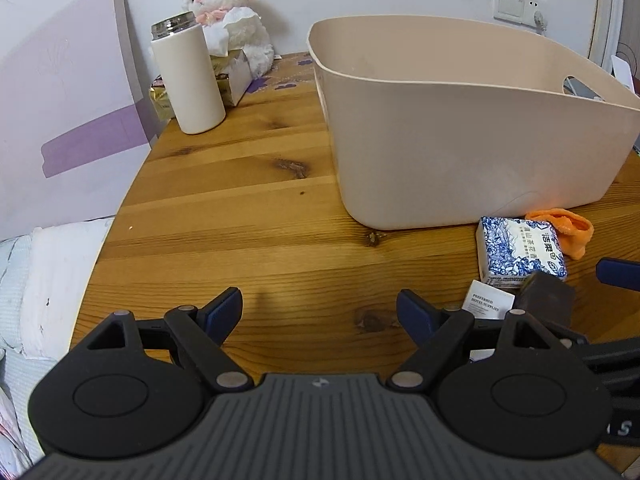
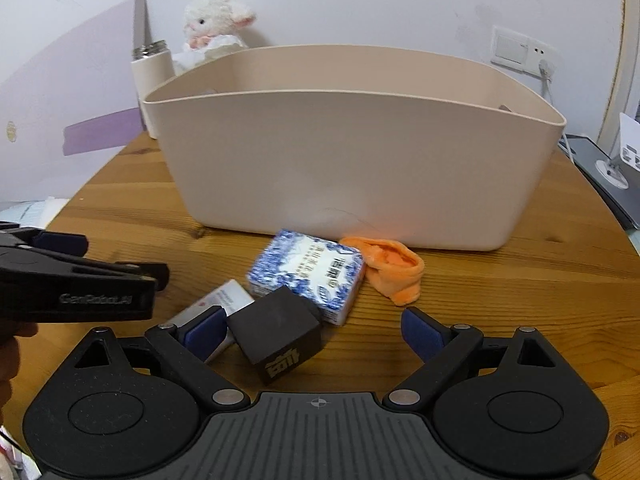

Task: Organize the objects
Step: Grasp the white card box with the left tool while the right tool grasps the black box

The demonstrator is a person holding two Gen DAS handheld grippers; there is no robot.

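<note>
A beige plastic bin point(image 2: 352, 172) stands on the round wooden table point(image 2: 120, 220); it also shows in the left wrist view point(image 1: 460, 148). In front of it lie a blue-and-white tissue pack point(image 2: 308, 276), an orange cloth point(image 2: 394, 268), a black box point(image 2: 278, 334) and a small white packet point(image 2: 218, 304). My right gripper point(image 2: 316, 330) is open, its jaws on either side of the black box without gripping it. My left gripper point(image 1: 320, 312) is open and empty over bare table, left of the items point(image 1: 520, 254).
A white thermos point(image 1: 188, 76), a tissue box point(image 1: 232, 76) and a plush lamb point(image 1: 236, 12) stand at the table's back left. A lilac board point(image 1: 68, 92) leans on the wall. A bed point(image 1: 40, 280) lies left of the table.
</note>
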